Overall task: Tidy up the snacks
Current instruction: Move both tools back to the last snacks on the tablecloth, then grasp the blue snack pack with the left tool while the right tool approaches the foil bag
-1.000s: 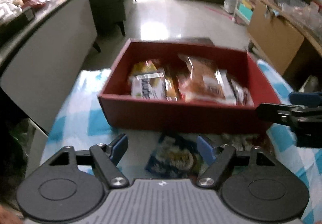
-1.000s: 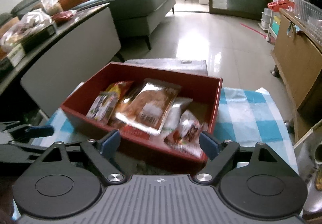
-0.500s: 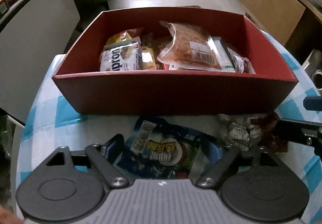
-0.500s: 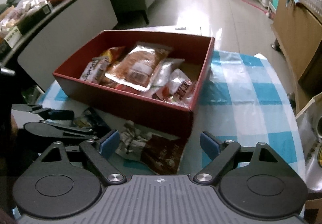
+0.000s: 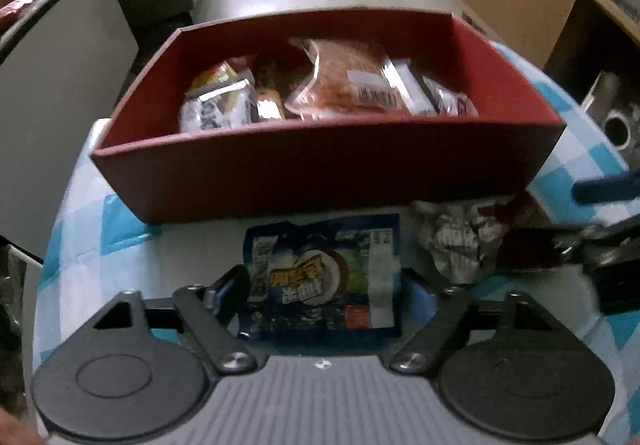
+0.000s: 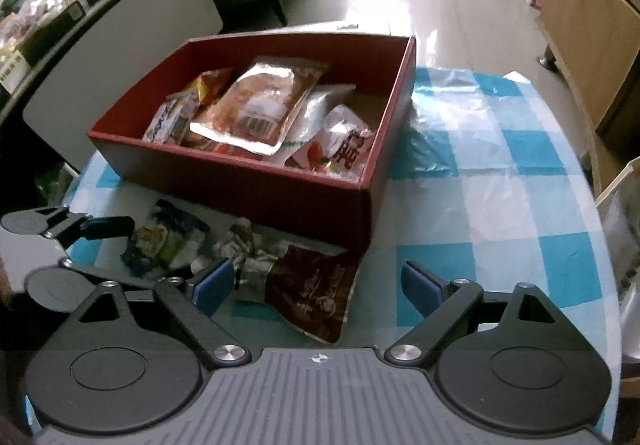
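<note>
Step in hand, as judged: pick up the two loose packets lying in front of the red box (image 5: 320,169) and move them into it.

Left gripper (image 5: 324,287): its jaws have just been closing and stand at a medium gap, one either side of the blue snack packet (image 5: 320,269); whether the pads press on it cannot be told. Bring both pads onto the packet's side edges and close until the film buckles slightly, then lift clear of the box's near wall.

Right gripper (image 6: 316,283): its jaws have just been opening and stand wide, holding nothing. The brown snack packet (image 6: 312,293) lies between them, nearer the left finger, with its crumpled silver end beyond that finger. Centre over the brown body before closing. Avoid crossing the left gripper, just beside it on the checked tablecloth (image 6: 500,181).
</note>
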{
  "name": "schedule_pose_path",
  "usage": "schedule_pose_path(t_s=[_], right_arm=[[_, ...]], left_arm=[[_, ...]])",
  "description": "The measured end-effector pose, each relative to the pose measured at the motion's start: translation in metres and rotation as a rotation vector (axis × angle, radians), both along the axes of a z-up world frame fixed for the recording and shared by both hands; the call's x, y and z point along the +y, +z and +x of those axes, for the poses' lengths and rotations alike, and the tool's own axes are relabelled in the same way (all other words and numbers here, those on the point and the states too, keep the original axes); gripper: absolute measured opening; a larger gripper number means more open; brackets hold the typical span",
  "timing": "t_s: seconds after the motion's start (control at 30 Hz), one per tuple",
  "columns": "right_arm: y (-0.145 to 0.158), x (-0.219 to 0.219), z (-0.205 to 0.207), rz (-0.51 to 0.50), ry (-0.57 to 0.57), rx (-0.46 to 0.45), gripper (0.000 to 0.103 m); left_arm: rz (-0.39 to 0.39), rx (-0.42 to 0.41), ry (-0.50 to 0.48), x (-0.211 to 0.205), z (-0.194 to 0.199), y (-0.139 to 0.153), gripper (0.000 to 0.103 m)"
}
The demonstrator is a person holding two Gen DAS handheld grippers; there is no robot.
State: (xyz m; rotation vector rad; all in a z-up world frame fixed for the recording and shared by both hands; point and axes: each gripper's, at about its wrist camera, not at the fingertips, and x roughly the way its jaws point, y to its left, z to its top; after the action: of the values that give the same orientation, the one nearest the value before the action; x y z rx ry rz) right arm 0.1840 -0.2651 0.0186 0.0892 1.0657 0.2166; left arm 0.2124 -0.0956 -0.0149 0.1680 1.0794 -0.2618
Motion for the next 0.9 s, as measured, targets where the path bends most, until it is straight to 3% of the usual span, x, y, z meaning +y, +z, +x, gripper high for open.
schedule_pose_path(t_s=[0.2, 0.33, 0.53, 0.7, 0.83, 0.9], right_arm=[[-0.012, 0.005, 0.008, 0.013, -0.016, 0.036, 0.094], [-0.015, 0.013, 0.015, 0.032, -0.008, 0.028, 0.098], [-0.03, 0.028, 0.026, 0.011, -0.008, 0.046, 0.103], [-0.025, 0.046, 0.006, 0.034, 0.121, 0.091, 0.101], [-0.015, 0.053, -0.024, 0.151, 0.234, 0.141, 0.098], [-0.006, 0.054, -0.037, 0.125, 0.239, 0.122, 0.098]], left_arm=[[-0.028, 0.035, 0.071, 0.023, -0.016, 0.009, 0.064], [-0.087, 0.055, 0.115, 0.046, -0.029, 0.016, 0.064], [-0.107, 0.079, 0.112, 0.056, -0.041, 0.015, 0.064], [-0.117, 0.081, 0.12, 0.065, -0.038, 0.018, 0.064], [-0.126, 0.071, 0.116, 0.072, -0.039, 0.022, 0.064], [-0.126, 0.07, 0.114, 0.076, -0.041, 0.022, 0.064]])
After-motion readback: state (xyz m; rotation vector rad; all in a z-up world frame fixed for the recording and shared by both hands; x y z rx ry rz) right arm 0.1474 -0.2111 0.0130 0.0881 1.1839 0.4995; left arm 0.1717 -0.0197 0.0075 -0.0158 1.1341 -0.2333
